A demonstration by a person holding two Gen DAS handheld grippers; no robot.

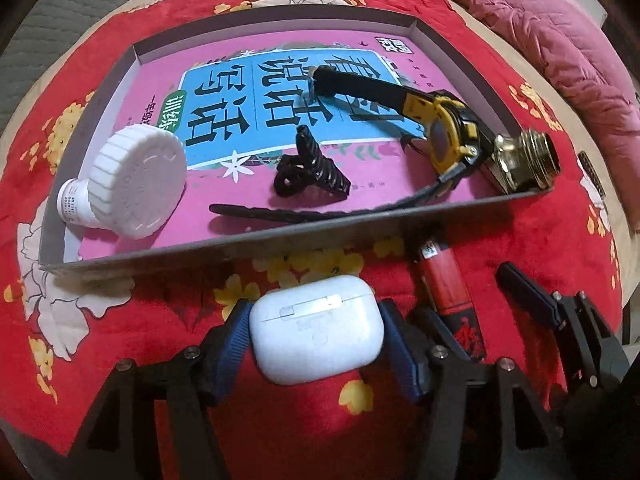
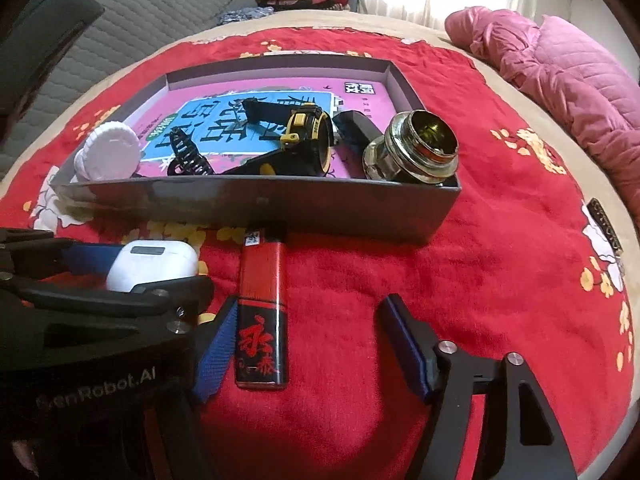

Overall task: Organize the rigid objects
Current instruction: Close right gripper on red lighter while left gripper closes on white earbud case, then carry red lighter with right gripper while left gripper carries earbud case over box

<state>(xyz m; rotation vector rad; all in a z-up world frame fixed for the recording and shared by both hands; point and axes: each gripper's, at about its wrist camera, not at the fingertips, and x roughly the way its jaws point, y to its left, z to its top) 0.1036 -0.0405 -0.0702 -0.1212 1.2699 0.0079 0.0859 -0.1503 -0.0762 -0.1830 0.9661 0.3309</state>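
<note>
Nearest, the left gripper (image 1: pixel 316 342) has its blue-padded fingers (image 1: pixel 230 344) pressed against both sides of a white earbud case (image 1: pixel 316 328), which sits on the red floral cloth (image 1: pixel 300 432) just short of the grey box (image 1: pixel 224 246). To carry this step well, the case should be lifted level and high enough to clear the box's near wall, then set down on open pink floor between the white bottle (image 1: pixel 134 188) and the black hair clip (image 1: pixel 310 170), not on top of either.

Just to the right, the right gripper (image 2: pixel 308 340) stands wide apart around a red and black lighter (image 2: pixel 262 312); the left pad touches or nearly touches the lighter's side, the right pad is well clear, and nothing is gripped. The lighter's far end reaches the box wall.

Farther off, inside the box, lie a yellow and black watch (image 1: pixel 444 136) and, in the right corner, a brass-coloured threaded fitting (image 1: pixel 526 160).
</note>
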